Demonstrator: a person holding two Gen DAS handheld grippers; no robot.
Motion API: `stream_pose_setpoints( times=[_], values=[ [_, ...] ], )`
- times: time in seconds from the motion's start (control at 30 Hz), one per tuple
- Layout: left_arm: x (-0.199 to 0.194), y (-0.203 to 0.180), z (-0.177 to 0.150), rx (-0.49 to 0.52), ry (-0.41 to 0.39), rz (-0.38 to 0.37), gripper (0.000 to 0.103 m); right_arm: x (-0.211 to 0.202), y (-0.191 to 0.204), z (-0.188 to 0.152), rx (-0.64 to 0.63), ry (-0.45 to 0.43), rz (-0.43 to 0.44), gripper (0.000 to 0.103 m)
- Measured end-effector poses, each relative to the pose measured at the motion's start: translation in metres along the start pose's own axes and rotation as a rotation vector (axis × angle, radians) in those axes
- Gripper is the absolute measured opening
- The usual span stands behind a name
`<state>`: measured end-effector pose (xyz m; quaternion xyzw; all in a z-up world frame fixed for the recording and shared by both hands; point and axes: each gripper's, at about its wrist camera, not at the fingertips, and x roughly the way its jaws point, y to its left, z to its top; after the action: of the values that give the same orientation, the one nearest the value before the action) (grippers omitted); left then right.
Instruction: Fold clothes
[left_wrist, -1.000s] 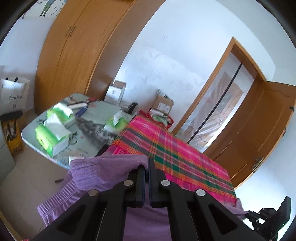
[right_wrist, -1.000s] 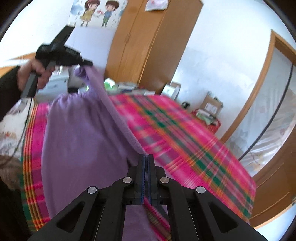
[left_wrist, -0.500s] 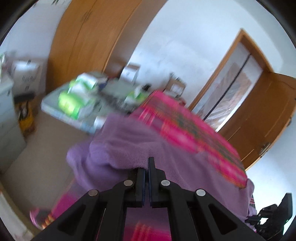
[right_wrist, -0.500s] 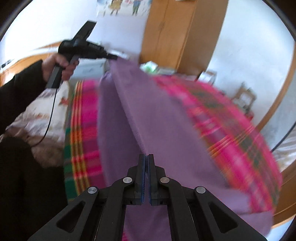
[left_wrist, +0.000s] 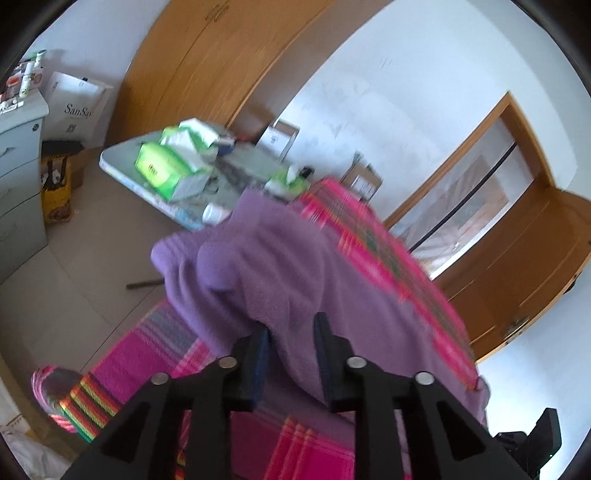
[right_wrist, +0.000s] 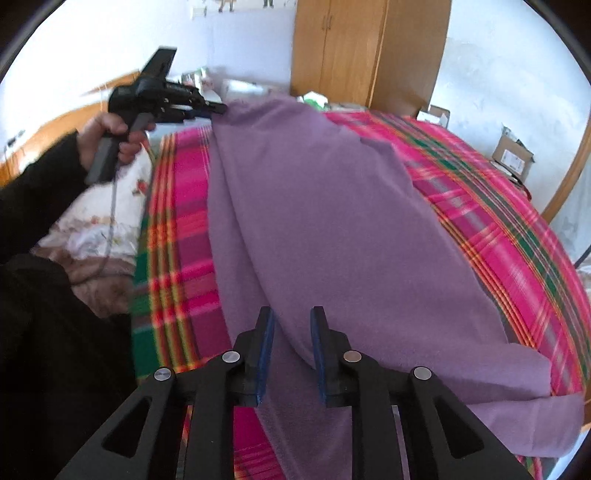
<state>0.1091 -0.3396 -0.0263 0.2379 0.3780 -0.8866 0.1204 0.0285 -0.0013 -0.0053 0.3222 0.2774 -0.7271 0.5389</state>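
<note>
At 9 o'clock in the right wrist view a hand (right_wrist: 110, 142) in a dark sleeve holds the left gripper (right_wrist: 218, 108), its tips at the far corner of the purple garment (right_wrist: 332, 221). A second ago both tools were clamped shut on that cloth and held it up off the bed; now the garment lies along the pink plaid bedspread (right_wrist: 498, 206), one half folded over the other, running from 11 o'clock down to 5 o'clock.

In its own view the left gripper (left_wrist: 291, 354) has its jaws opening. A bunched fold of the garment (left_wrist: 280, 269) sits between the fingers (left_wrist: 260, 356), though the blur makes it hard to tell whether the cloth touches the pads or only rests in the gap. Behind, at 10 o'clock, stands a low table (left_wrist: 122, 166) with green tissue boxes (left_wrist: 166, 173).

The right gripper (right_wrist: 291, 354) is also opening, with the near edge of the garment passing between its blue pads, which stand clear of it.

Both tools letting go together suggests this fold has been laid down. The next step is probably to back out cleanly and regrip for the crosswise fold.
</note>
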Motion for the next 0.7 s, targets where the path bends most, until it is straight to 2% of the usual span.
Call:
stream_pose_setpoints(
  times=[0.17, 0.27, 0.33, 0.57, 0.7],
  values=[
    [0.01, 0.018, 0.008, -0.138, 0.043, -0.052, 0.029, -0.011, -0.005, -0.001, 0.04, -0.039, -0.035, 0.024],
    [0.005, 0.024, 0.004, -0.188, 0.035, -0.1, 0.03, -0.013, -0.008, -0.001, 0.061, -0.051, -0.049, 0.024],
    [0.004, 0.027, 0.007, -0.204, 0.031, -0.098, 0.034, -0.013, -0.009, 0.001, 0.065, -0.057, -0.052, 0.024],
    [0.012, 0.04, 0.02, -0.277, 0.013, -0.065, 0.035, -0.01, -0.01, 0.008, 0.06, -0.069, -0.066, 0.024],
    [0.024, 0.044, 0.026, -0.302, 0.032, -0.051, 0.036, -0.006, -0.014, 0.012, 0.07, -0.069, -0.078, 0.025]
  ],
)
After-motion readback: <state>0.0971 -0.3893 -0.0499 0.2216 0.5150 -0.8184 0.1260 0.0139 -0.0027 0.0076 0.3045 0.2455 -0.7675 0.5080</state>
